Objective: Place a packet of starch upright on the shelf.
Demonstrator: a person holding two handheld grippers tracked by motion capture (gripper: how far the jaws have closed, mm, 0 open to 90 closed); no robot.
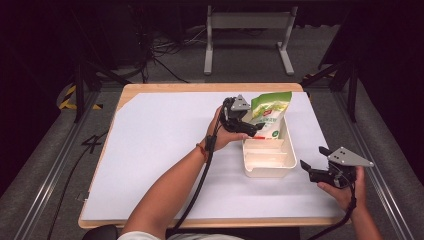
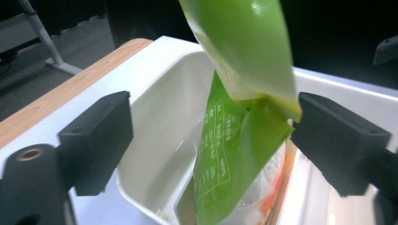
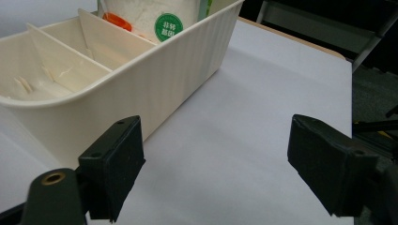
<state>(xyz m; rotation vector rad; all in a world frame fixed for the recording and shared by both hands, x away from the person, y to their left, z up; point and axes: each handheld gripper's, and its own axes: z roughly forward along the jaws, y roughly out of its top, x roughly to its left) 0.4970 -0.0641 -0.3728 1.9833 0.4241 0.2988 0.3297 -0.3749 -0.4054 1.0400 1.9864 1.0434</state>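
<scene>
A green snack pouch (image 1: 270, 113) stands in the far compartment of the cream organizer (image 1: 269, 170), the left gripper (image 1: 243, 126) with jaws apart around it (right gripper (image 1: 311, 169) likewise gaping); unsupported, the pouch could topple out onto the counter (image 1: 160, 145).

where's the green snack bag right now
In the high view the green snack bag stands upright in the far compartment of the cream divided bin, right of table centre, with the left tongs open beside it.
</scene>
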